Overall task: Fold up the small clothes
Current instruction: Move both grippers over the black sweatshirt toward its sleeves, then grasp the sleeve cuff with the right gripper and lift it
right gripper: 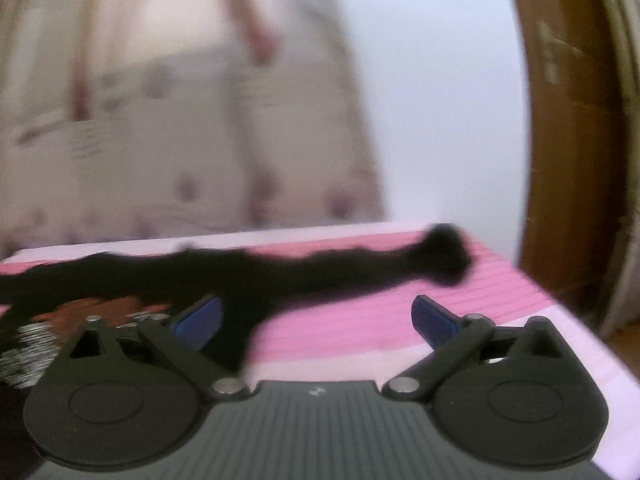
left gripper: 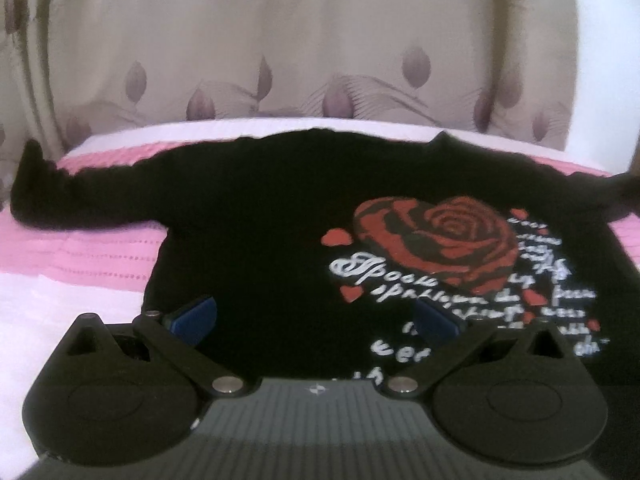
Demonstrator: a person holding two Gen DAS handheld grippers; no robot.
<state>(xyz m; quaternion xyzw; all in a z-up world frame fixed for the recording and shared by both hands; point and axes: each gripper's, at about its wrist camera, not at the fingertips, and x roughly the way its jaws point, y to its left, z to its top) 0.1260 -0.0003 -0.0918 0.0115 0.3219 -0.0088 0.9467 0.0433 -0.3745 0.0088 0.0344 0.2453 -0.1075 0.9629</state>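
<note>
A small black long-sleeved shirt [left gripper: 248, 232] with a red rose print [left gripper: 440, 240] and white script lies flat on a pink and white cloth [left gripper: 80, 256], sleeves spread to both sides. My left gripper [left gripper: 316, 320] is open and empty, just above the shirt's near hem. My right gripper [right gripper: 316, 320] is open and empty, above the shirt's right side where the right sleeve [right gripper: 340, 268] runs out to its cuff [right gripper: 444, 256]. The right wrist view is blurred.
A beige curtain with purple leaf shapes [left gripper: 280, 60] hangs behind the cloth-covered surface. A white wall [right gripper: 440, 100] and a brown wooden frame [right gripper: 572, 160] stand at the right. The cloth's right edge [right gripper: 592, 328] drops off near the frame.
</note>
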